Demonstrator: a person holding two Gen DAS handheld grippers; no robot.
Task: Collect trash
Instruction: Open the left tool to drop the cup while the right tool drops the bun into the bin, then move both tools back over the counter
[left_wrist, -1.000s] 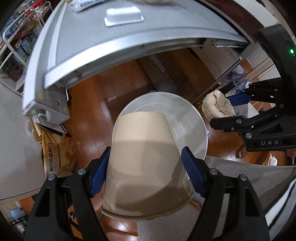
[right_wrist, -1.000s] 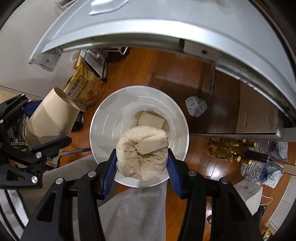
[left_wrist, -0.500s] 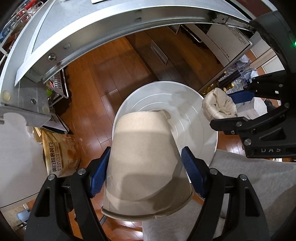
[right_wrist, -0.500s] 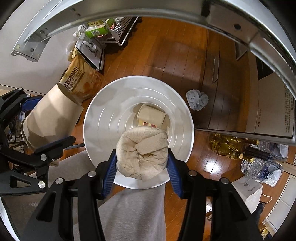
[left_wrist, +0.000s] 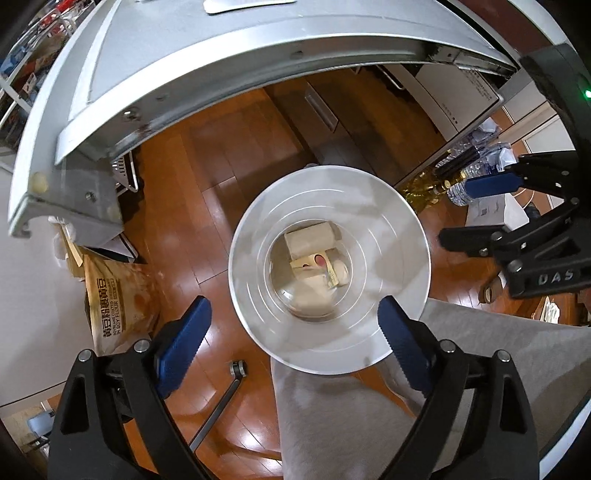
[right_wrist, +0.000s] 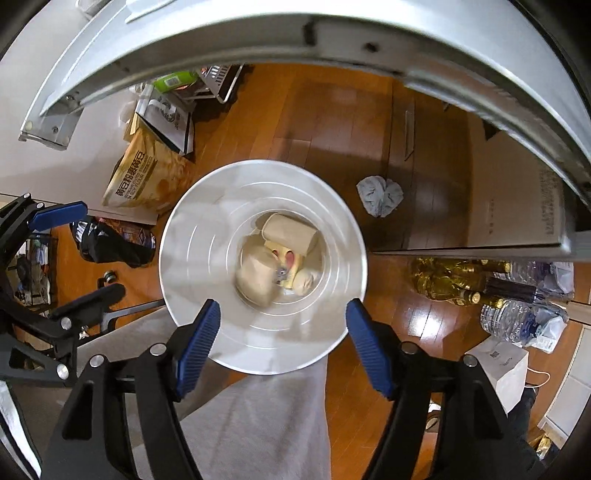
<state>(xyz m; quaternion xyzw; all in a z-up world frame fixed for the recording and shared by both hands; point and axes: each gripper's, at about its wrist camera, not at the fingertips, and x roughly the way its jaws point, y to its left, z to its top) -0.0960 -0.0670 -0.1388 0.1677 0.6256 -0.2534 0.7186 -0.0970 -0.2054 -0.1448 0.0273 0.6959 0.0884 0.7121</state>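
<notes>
A white round bin (left_wrist: 388, 229) stands on the wooden floor below both grippers; it also shows in the right wrist view (right_wrist: 195, 236). At its bottom lie a brown paper cup (left_wrist: 310, 238), a second brown cup (right_wrist: 256, 278), blurred, a crumpled paper ball (right_wrist: 304, 282) and a yellow wrapper (left_wrist: 308, 264). My left gripper (left_wrist: 291, 339) is open and empty above the bin's near rim. My right gripper (right_wrist: 282, 341) is open and empty above the near rim too.
The grey metal table edge (left_wrist: 221, 74) arcs across the top. A brown flour bag (left_wrist: 118, 299) leans left of the bin. A crumpled grey cloth (right_wrist: 380, 194) lies on the floor. Bottles (right_wrist: 461, 288) stand at right. My grey trouser leg (right_wrist: 258, 424) is below.
Both grippers have opened. The brown cup left the left gripper and the crumpled paper left the right one; both now lie in the bin. Both grippers moved over the bin.
</notes>
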